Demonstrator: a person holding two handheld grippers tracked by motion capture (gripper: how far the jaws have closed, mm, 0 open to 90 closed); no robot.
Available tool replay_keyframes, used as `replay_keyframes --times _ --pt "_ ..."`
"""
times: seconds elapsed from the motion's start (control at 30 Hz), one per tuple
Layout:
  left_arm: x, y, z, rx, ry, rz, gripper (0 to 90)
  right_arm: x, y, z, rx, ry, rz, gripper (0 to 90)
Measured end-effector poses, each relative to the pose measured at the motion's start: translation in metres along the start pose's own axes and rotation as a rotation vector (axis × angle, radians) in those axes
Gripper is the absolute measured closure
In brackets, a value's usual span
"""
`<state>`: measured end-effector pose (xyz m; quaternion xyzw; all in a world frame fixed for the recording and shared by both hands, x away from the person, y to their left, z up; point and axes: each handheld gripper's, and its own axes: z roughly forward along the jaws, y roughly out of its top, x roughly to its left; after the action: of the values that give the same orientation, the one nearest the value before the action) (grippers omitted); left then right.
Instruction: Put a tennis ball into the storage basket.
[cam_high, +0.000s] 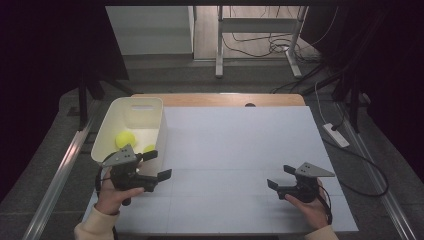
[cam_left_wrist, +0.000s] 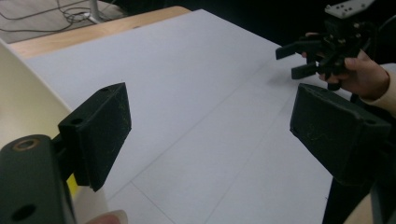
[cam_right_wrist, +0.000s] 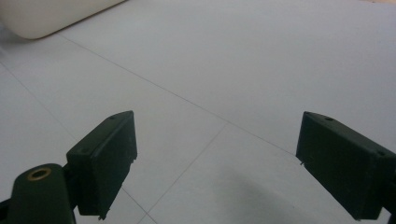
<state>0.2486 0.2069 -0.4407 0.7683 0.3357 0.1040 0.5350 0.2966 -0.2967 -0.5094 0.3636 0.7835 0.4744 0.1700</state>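
balls (cam_high: 125, 139) in bin (cam_high: 114, 122), beside left claw (cam_high: 156, 164)

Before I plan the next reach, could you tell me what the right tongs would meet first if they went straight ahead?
Most likely nothing nearby: the right tongs point left across bare white table. Much farther on stands the cream bin, though depth is unclear.

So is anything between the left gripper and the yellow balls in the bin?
Yes. The left gripper, jaws open and empty, sits just outside the white bin, whose near wall stands between it and the yellow balls. The bin's top is open, with nothing over it.
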Motion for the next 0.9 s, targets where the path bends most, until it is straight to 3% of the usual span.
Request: replay_keyframes --times 0.33,0.9 --pt "-0.011 -0.013 0.011 0.027 -0.027 0.049 13.7 0.000 0.000 0.000 -0.001 0.001 0.000 12.3" --pt "-0.009 -0.040 0.039 0.118 -0.031 0.054 14.0 0.000 0.000 -0.001 -0.001 0.003 -0.006 12.3"
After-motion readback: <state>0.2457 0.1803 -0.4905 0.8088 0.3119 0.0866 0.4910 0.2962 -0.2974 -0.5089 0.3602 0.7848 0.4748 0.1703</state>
